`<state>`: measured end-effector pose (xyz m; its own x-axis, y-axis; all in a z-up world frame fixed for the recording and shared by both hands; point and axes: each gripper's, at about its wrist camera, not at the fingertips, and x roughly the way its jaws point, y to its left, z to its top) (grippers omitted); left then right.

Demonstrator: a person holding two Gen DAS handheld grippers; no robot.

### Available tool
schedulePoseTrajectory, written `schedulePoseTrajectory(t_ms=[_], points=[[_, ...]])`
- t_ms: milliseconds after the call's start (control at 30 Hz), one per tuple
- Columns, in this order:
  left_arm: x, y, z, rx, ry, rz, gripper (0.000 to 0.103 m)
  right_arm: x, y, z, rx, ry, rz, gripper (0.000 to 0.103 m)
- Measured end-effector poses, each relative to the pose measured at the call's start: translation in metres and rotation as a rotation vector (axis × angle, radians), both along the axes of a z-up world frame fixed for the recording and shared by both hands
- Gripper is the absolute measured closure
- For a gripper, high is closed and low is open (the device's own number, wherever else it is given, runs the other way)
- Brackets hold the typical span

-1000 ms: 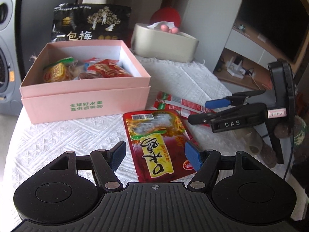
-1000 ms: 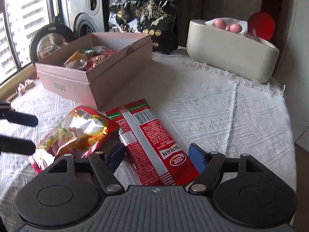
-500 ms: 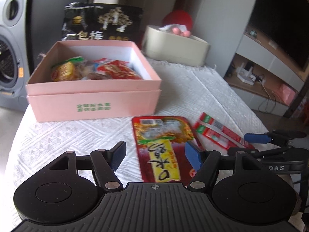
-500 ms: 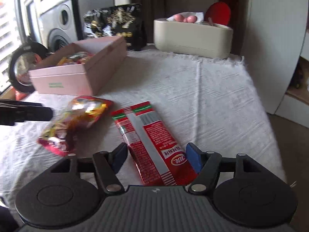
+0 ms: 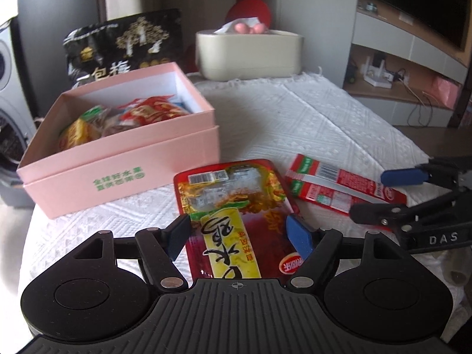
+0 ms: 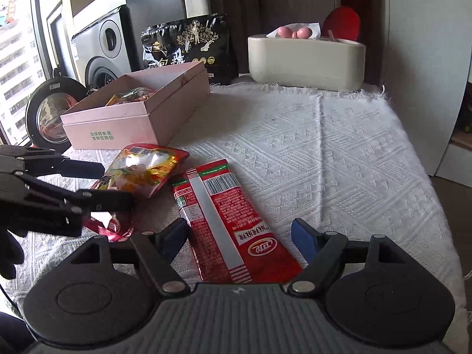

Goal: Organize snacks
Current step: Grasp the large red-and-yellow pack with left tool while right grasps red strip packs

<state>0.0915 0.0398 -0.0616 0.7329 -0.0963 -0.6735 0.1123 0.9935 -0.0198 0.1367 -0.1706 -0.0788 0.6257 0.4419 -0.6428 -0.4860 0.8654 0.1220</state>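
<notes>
A red and yellow snack pouch point(image 5: 233, 215) lies flat on the white cloth in front of the pink box point(image 5: 124, 171), which holds several snacks. My left gripper point(image 5: 239, 234) is open, its fingers on either side of the pouch's near end. A long red snack pack point(image 6: 224, 221) lies to the right of the pouch. My right gripper point(image 6: 240, 236) is open, its fingers on either side of that pack's near end. The pouch also shows in the right wrist view point(image 6: 141, 171), and the red pack in the left wrist view point(image 5: 339, 188).
A black snack bag point(image 5: 124, 50) stands behind the pink box. A cream tissue holder point(image 5: 249, 54) sits at the table's back. A washing machine point(image 6: 100, 53) stands left of the table. The table's right edge drops off near a TV shelf point(image 5: 413, 67).
Both grippers have moved in over the table: the left one now straddles the pouch, the right one straddles the red pack. Both stay open.
</notes>
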Motion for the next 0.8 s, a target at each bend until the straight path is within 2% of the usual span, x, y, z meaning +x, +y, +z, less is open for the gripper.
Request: schedulePoseTrajectory(t_ms=[200, 333, 400, 500, 567, 633, 700, 800], points=[[-0.005, 0.03, -0.001, -0.046, 0.016, 0.072, 0.021, -0.003, 0.006, -0.001, -0.036, -0.021, -0.003, 0.023], [-0.009, 0.057, 0.0, -0.191, 0.041, 0.111, 0.024, -0.006, 0.008, 0.001, -0.038, -0.039, 0.006, 0.023], [-0.014, 0.069, 0.002, -0.235, 0.036, 0.136, 0.025, -0.011, 0.01, 0.007, -0.018, -0.066, 0.033, 0.023], [-0.021, 0.081, 0.006, -0.238, 0.023, 0.165, 0.025, -0.016, 0.023, 0.02, 0.01, -0.083, 0.109, 0.023], [-0.024, 0.09, 0.006, -0.274, 0.021, 0.177, 0.025, -0.018, 0.04, 0.026, 0.02, -0.095, 0.162, 0.023], [-0.025, 0.098, 0.003, -0.337, 0.03, 0.193, 0.025, -0.018, 0.06, 0.028, 0.022, -0.094, 0.216, 0.026], [-0.024, 0.102, 0.001, -0.363, 0.031, 0.2, 0.025, -0.017, 0.082, 0.027, 0.008, -0.085, 0.268, 0.045], [-0.02, 0.102, -0.002, -0.36, 0.026, 0.196, 0.025, -0.015, 0.109, 0.017, -0.067, -0.089, 0.291, 0.052]])
